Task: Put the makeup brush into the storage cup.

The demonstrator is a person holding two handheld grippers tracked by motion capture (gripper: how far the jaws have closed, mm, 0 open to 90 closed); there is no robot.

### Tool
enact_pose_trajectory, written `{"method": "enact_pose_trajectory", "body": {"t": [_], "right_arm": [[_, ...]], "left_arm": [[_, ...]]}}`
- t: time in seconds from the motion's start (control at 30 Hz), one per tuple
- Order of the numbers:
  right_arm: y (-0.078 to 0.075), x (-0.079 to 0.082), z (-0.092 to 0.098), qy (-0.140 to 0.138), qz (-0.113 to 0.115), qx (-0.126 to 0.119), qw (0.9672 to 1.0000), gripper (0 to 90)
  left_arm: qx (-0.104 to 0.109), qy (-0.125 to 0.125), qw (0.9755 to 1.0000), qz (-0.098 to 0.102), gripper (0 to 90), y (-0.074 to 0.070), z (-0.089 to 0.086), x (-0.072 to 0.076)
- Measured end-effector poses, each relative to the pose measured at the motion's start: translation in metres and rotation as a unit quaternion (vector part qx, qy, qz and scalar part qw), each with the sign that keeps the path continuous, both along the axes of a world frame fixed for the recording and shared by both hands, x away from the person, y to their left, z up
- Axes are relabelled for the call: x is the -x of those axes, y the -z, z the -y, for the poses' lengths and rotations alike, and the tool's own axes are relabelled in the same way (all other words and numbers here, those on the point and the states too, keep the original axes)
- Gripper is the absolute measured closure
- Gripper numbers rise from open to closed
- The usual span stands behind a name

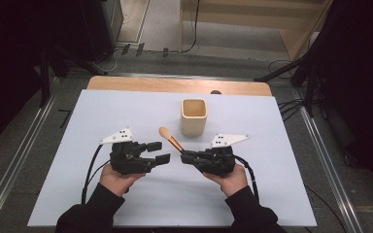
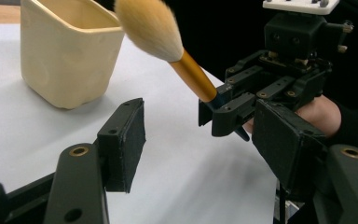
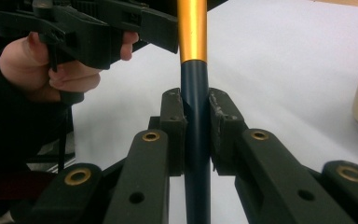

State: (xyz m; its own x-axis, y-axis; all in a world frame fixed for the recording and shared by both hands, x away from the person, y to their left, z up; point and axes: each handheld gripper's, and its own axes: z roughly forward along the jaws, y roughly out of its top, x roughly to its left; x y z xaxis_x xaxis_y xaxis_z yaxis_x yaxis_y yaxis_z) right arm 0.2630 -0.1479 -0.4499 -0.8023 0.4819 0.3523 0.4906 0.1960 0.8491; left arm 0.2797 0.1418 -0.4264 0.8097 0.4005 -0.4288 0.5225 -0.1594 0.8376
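High view first, reading from the left: my left claw [image 1: 159,151] hovers just above the pale lilac counter [image 1: 92,126] with its jaws apart and nothing between them, facing the right one. Between the two, the makeup brush with a fluffy tan head, gold metal ferrule and dark blue handle [image 1: 170,140] slants up and away from my right claw [image 1: 184,156], which is clamped on the blue handle just below the ferrule; the right gripper view shows both pads [image 3: 173,122] pressed flat against the round shaft. Beyond it and a little further right stands the cream, square-mouthed plastic cup [image 1: 194,117], upright and apparently empty, apart from the brush.

I judge the brush very light and stiff along the handle, but the lacquered shaft looks slick and could twist in the pads. The bristles are soft and would splay, so any second hold belongs on the handle or ferrule, never the head. That cup looks light enough to tip if nudged.
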Motion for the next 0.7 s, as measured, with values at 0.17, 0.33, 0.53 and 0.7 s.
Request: {"method": "enact_pose_trajectory", "body": {"t": [0.17, 0.33, 0.53, 0.7], "right_arm": [[0.001, 0.0, -0.003, 0.005, -0.004, -0.002, 1.0, 79.2], [0.002, 0.0, -0.007, 0.003, -0.008, -0.001, 1.0, 79.2], [0.002, 0.002, -0.01, 0.002, -0.007, -0.004, 1.0, 79.2], [0.002, 0.002, -0.013, 0.002, -0.006, -0.008, 0.9999, 79.3]], "left_arm": [[0.006, -0.011, 0.9999, -0.009, 36.5, 0.004, 0.006, 0.0], [0.001, -0.018, 0.9998, -0.011, 38.0, 0.007, 0.01, 0.001], [0.01, -0.026, 0.9995, -0.015, 39.5, 0.007, 0.011, 0.0], [0.023, -0.036, 0.9988, -0.021, 43.6, 0.008, 0.01, -0.002]]}}
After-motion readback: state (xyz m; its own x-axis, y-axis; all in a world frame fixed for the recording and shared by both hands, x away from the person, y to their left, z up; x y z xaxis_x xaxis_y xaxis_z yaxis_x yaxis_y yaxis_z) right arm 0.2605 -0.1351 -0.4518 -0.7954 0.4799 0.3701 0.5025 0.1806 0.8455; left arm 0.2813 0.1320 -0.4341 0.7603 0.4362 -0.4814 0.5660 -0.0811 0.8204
